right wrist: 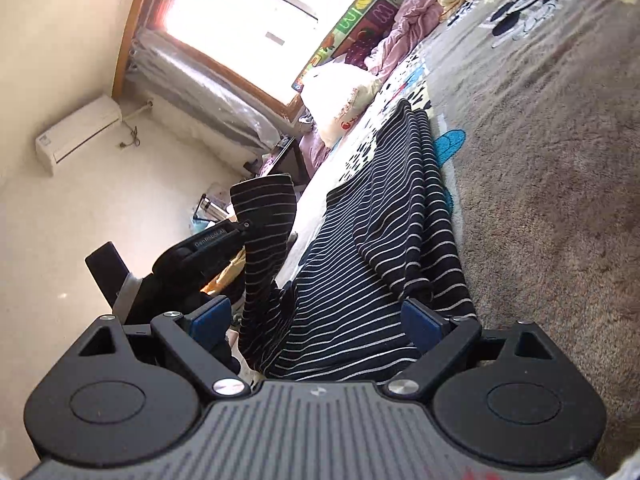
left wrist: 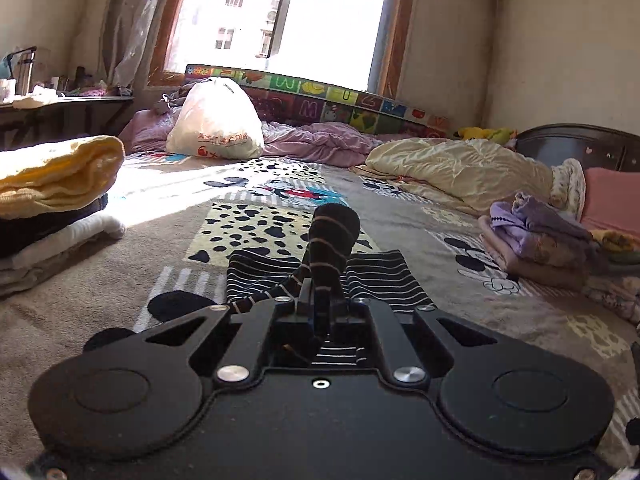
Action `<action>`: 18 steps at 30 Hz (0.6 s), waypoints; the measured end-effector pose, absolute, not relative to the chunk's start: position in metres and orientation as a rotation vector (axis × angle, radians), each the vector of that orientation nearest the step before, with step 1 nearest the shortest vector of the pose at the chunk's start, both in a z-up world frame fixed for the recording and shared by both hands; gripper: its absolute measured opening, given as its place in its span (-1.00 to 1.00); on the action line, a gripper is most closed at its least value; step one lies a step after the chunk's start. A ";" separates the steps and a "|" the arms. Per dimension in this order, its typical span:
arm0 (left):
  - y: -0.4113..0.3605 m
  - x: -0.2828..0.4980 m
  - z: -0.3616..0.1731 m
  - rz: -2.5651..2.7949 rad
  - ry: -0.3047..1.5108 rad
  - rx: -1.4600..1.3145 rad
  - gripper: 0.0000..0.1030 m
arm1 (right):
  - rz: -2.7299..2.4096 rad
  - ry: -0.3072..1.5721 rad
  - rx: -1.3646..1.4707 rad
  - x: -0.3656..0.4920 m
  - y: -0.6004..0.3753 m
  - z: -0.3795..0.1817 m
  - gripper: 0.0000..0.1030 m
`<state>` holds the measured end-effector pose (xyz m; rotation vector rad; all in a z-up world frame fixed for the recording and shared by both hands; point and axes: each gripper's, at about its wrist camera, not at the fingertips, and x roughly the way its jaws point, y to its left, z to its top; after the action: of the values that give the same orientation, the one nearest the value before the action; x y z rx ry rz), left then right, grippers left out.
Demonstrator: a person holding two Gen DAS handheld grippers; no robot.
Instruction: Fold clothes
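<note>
A dark navy shirt with thin white stripes lies on the bed blanket. My left gripper is shut on one sleeve, which stands up out of the fingers as a rolled tube. In the right wrist view the shirt stretches away along the bed. My right gripper is open, its blue pads wide apart on either side of the near edge of the shirt. The left gripper shows there too, holding the sleeve lifted off the bed.
A folded stack topped by a yellow towel sits at the left. A pile of purple folded clothes is at the right, a cream quilt behind it. A white plastic bag and a colourful mat lie under the window.
</note>
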<state>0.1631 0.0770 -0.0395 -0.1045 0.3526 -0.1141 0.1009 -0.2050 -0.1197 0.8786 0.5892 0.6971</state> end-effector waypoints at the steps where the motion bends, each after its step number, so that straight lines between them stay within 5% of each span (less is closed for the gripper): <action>1: 0.060 0.167 -0.045 -0.146 0.364 -0.078 -0.93 | 0.687 0.588 0.916 0.102 -0.211 -0.123 0.77; 5: -0.003 0.175 -0.067 -0.266 0.421 0.073 -0.85 | 0.629 0.584 0.993 0.105 -0.226 -0.135 0.78; 7: -0.010 0.185 -0.077 -0.406 0.539 0.033 -0.40 | 0.602 0.590 0.982 0.113 -0.223 -0.135 0.79; 18: 0.096 0.149 -0.057 -0.380 0.524 -0.263 -0.40 | 0.453 0.620 0.915 0.160 -0.209 -0.135 0.70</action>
<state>0.1487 0.0963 -0.0572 -0.2629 0.5244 -0.3796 0.1596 -0.2088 -0.1348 0.9155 0.6202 0.4526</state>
